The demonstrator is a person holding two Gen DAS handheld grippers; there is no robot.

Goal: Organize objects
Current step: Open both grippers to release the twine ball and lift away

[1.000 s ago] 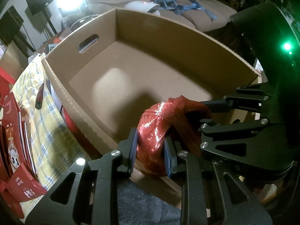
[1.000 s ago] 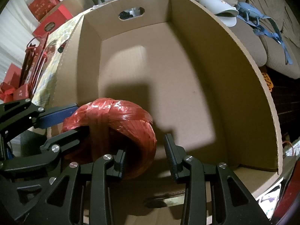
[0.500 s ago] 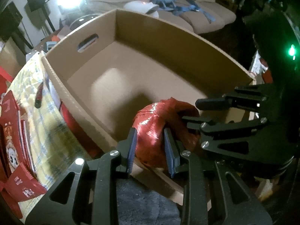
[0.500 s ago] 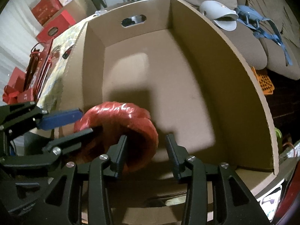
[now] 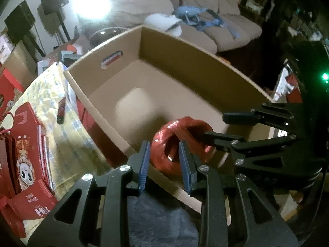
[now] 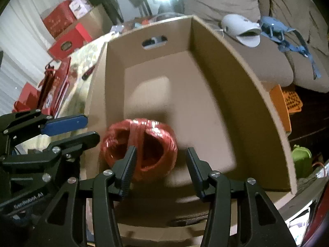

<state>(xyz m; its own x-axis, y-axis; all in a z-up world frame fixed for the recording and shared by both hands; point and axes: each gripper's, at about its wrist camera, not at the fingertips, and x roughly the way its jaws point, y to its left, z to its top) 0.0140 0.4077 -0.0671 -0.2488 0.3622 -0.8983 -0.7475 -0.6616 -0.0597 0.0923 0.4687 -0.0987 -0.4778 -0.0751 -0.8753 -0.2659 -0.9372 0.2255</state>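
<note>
Red twine coil (image 5: 181, 144) down inside cardboard box (image 5: 185, 61), near-left corner, apparently resting on the floor of it. First item stowed, by the look of it; box otherwise bare, so most of the organizing probably left.

Left claw (image 5: 165, 160): blue pads narrowly parted, astride one side of the coil from above, no visible squeeze; looks let go, contact hard to rule out. Right claw (image 6: 159, 166): jaws just been opening, now wide; left finger over the coil's rim, right finger clear of it, nothing gripped.

Outside the box on the checked bench cloth (image 5: 67, 148): red gift bags (image 5: 22, 160), a dark pen-like item (image 5: 61, 111), likely next candidates.

Hard to read: motion blur on coil and box walls, lamp glare up top, near box wall partly hidden behind both claws, far clutter indistinct.
</note>
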